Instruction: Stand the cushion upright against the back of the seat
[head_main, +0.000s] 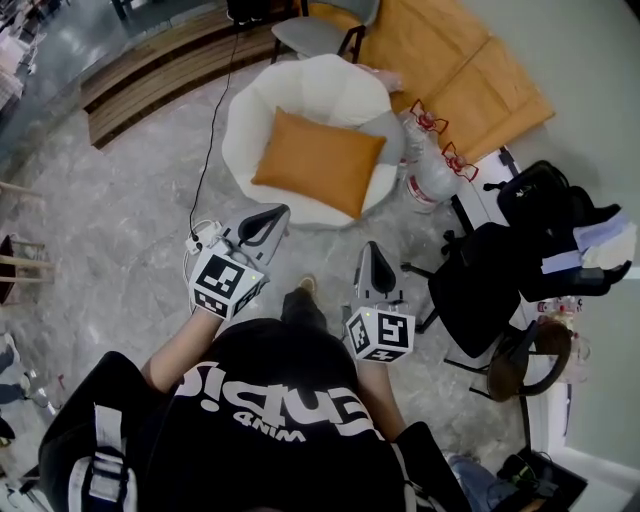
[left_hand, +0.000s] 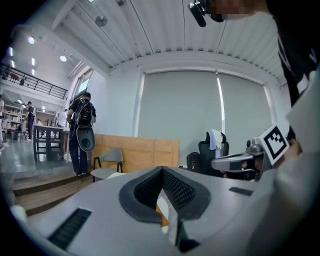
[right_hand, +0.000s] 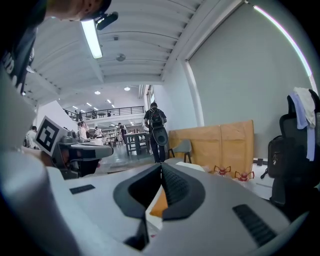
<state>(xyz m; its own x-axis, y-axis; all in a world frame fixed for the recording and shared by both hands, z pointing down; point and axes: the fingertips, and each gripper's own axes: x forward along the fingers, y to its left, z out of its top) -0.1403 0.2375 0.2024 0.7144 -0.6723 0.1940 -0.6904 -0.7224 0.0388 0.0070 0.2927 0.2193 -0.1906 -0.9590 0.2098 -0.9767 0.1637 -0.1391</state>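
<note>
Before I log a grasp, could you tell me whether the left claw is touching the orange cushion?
Apart. The head view shows part of the white armchair between the shut left claw and the orange cushion.

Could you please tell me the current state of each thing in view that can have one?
cushion: lying flat, not yet upright.
armchair: upright, with the cushion on it.
left hand-held gripper: shut, empty.
right hand-held gripper: shut, empty.
office chair: cloth draped over its backrest.
</note>
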